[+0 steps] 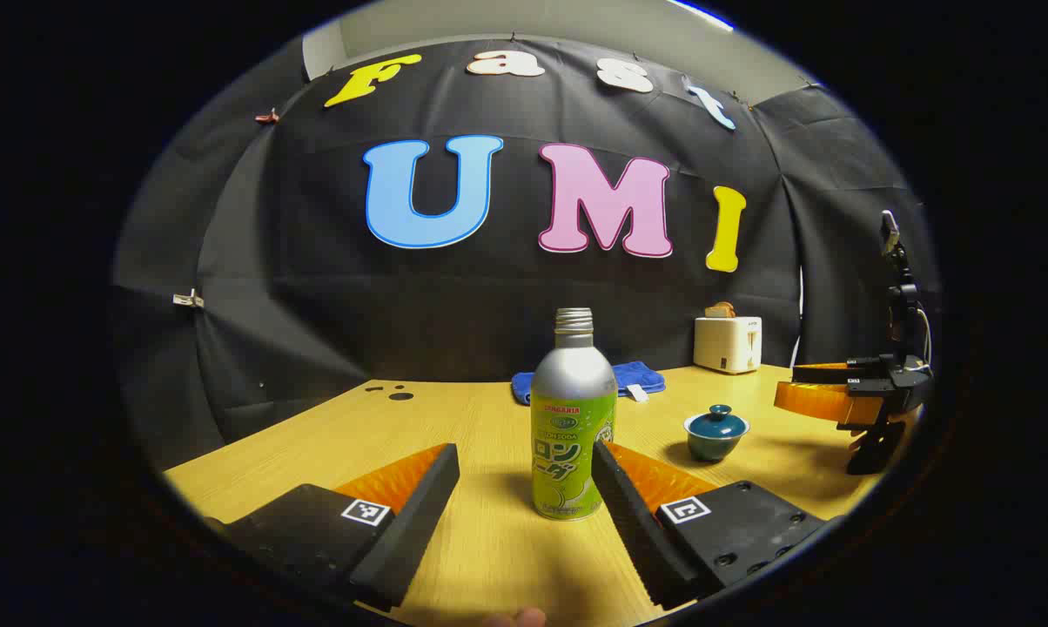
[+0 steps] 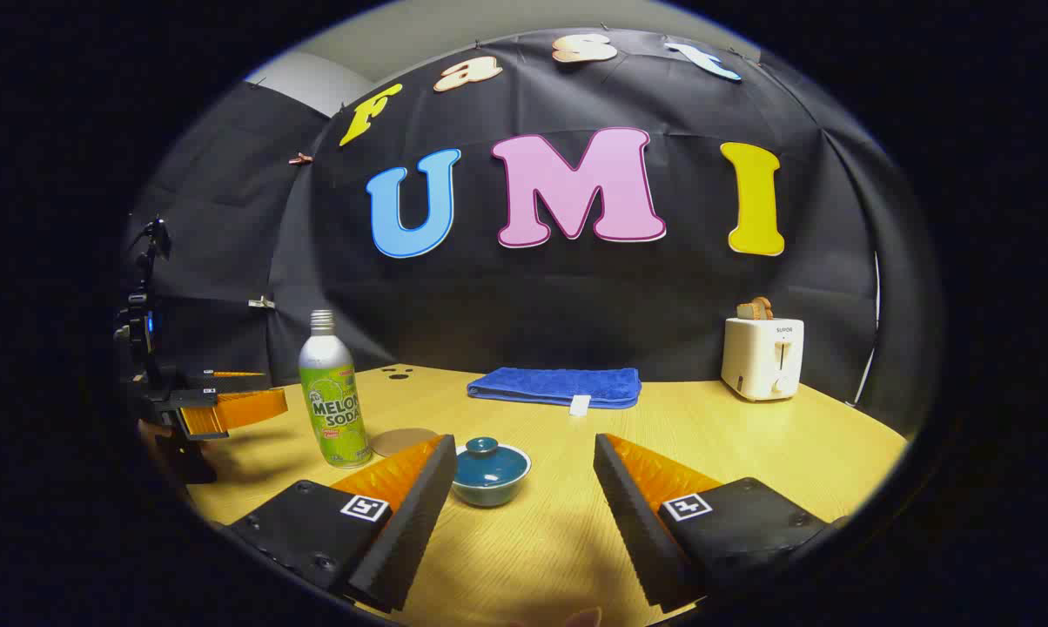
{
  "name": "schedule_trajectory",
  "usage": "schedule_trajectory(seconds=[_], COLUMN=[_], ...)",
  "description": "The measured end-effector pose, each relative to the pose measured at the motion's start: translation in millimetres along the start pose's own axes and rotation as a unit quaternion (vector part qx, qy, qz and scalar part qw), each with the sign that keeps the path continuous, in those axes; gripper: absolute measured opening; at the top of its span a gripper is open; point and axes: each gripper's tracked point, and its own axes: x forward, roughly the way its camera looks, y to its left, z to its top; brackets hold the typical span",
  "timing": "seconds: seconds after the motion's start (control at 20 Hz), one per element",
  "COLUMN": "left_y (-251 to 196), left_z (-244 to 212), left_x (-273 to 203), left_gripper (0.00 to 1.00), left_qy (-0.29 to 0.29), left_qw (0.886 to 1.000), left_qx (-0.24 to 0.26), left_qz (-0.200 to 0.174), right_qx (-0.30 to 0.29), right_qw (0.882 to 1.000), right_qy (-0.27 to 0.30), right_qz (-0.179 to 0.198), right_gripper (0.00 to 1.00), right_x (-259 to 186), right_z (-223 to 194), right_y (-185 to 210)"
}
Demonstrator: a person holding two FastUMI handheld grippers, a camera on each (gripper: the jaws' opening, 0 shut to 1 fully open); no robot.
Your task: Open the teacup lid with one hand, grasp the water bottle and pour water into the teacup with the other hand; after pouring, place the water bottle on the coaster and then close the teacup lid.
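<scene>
- Left gripper view: the left gripper (image 1: 524,488) is spread wide, the water bottle (image 1: 573,427) upright on the desk (image 1: 454,418) between its fingers — neither finger presses on it
- Right gripper view: the right gripper (image 2: 524,483) is also spread, the teacup (image 2: 489,472) just ahead, nearer its left finger, lid (image 2: 487,458) still on
- The coaster (image 2: 402,441) lies just beside the bottle
- Judged step: the approach, nothing grasped yet
- Next move calls for centring the right gripper over the lid knob — then pinching and lifting it
</scene>
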Motion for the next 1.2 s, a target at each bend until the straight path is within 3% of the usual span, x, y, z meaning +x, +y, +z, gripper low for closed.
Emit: schedule_trajectory(seconds=[0.7,0.8,1.0,1.2], left_y=[-4,-4,-4,-4], left_z=[-1,-1,-1,-2], left_x=[0,0,-1,1], left_gripper=[0.96,0.96,0.96,0.97], left_qy=[0.000,0.000,0.000,0.000], left_qw=[1.000,1.000,1.000,1.000], left_qx=[0.000,0.000,0.000,0.000], left_qz=[-0.012,-0.013,-0.013,-0.013], right_qx=[0.000,0.001,0.007,-0.002], right_qw=[1.000,1.000,0.997,0.997], right_qy=[0.001,0.003,0.062,0.060], right_qz=[0.001,0.019,0.047,0.051], right_gripper=[0.98,0.98,0.94,0.91], right_x=[3,6,20,39], right_z=[-1,-2,-20,-5], right_y=[0,7,17,20])
